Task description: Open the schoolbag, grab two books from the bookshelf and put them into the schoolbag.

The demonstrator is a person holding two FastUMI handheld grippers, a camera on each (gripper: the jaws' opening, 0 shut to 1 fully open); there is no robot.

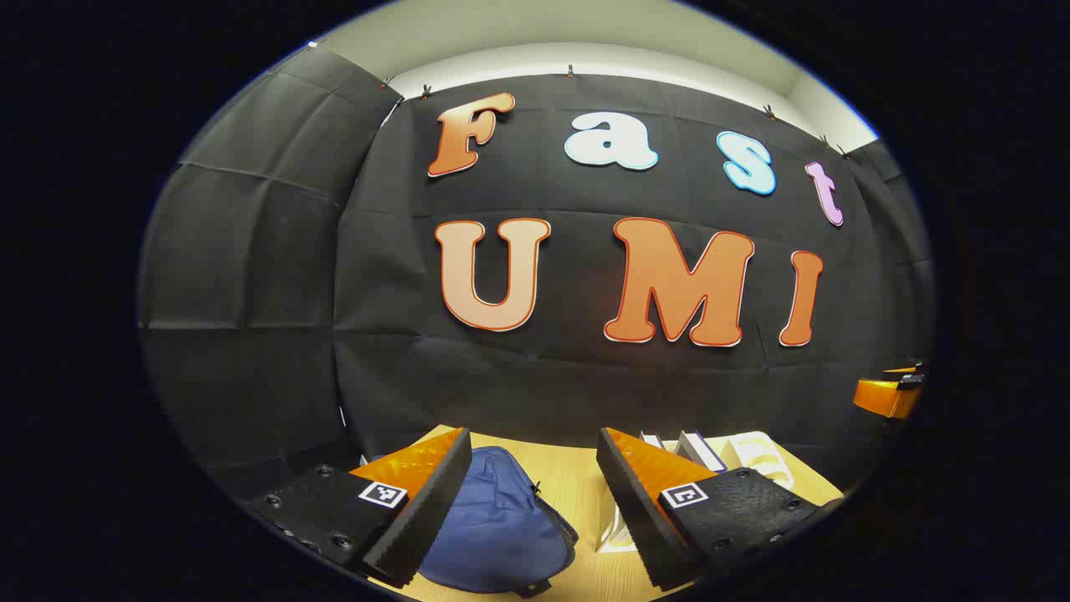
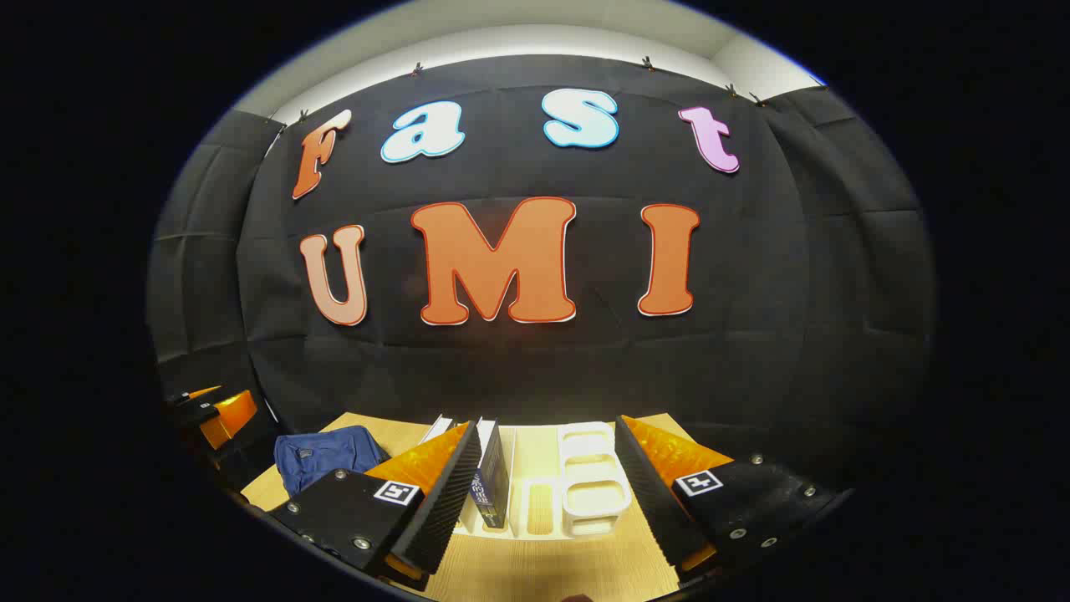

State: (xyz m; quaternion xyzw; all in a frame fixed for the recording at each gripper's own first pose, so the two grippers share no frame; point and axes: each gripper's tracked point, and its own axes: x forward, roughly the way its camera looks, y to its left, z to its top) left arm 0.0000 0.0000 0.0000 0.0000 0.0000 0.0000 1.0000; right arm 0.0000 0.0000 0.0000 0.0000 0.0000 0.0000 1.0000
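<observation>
A blue schoolbag (image 1: pixel 493 527) lies flat on the wooden table, right under my left gripper (image 1: pixel 522 510), which is open and held above it. In the right gripper view the schoolbag (image 2: pixel 322 464) lies at the left. A white bookshelf (image 2: pixel 552 489) stands on the table with books upright in it, one with a dark cover (image 2: pixel 493 485). My right gripper (image 2: pixel 543 502) hovers open in front of the bookshelf, holding nothing. In the left gripper view the bookshelf (image 1: pixel 752 460) and books (image 1: pixel 698 450) are partly hidden behind the right finger.
The wooden table (image 2: pixel 543 568) ends at the black cloth wall just behind the bookshelf. The other gripper (image 1: pixel 888 393) hangs at the far right edge of the left gripper view, and at the far left (image 2: pixel 219 415) of the right gripper view.
</observation>
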